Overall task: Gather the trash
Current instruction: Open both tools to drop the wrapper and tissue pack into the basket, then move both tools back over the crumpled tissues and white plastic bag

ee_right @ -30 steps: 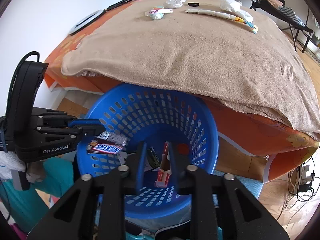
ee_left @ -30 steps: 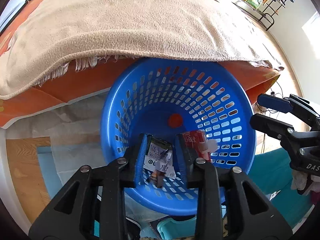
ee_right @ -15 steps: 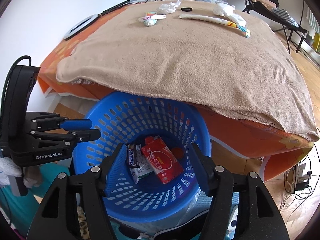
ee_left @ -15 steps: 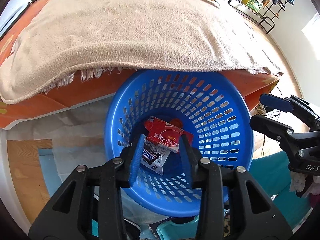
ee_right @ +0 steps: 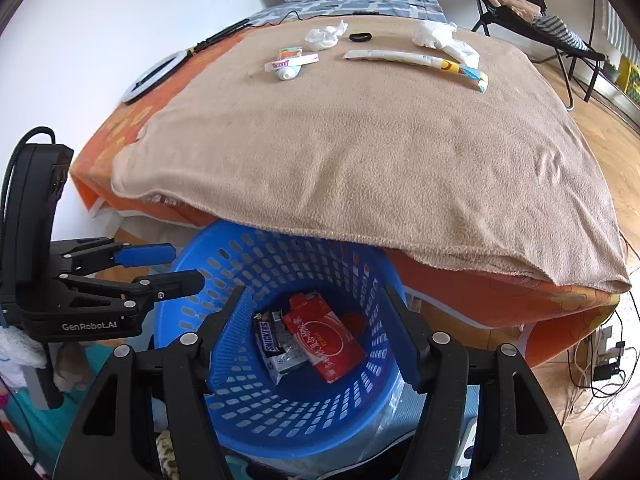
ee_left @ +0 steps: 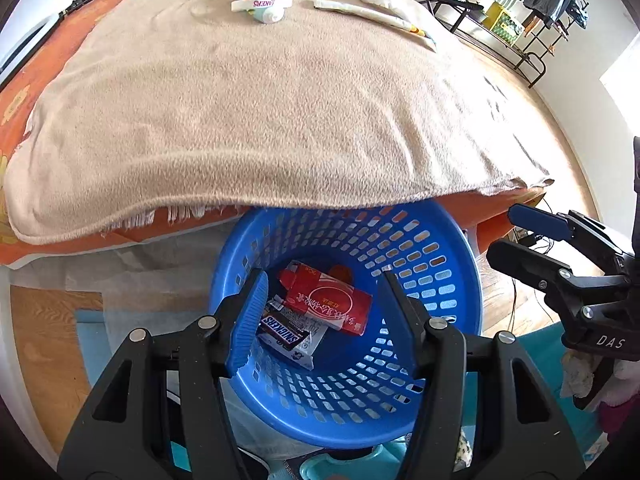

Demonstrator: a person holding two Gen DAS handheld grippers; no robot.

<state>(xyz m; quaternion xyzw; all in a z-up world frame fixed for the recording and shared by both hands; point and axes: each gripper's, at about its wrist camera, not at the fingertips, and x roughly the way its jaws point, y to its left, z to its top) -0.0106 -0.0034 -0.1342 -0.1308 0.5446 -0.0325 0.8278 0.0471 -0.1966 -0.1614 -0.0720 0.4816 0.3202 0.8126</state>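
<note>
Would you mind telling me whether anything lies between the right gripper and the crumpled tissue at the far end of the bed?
Nothing visible does. Bare tan blanket runs from the open right gripper to the crumpled tissue; the wristband and tube lie just short of it, slightly left.

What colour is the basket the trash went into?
Blue, with slotted walls: the basket shows best in the right wrist view.

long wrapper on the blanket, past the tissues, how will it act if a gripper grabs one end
The long wrapper lies flat and thin on the beige blanket, so it is probably light and floppy; gripped at one end, the rest would likely droop. Its glossy look suggests it may slip between pads.
</note>
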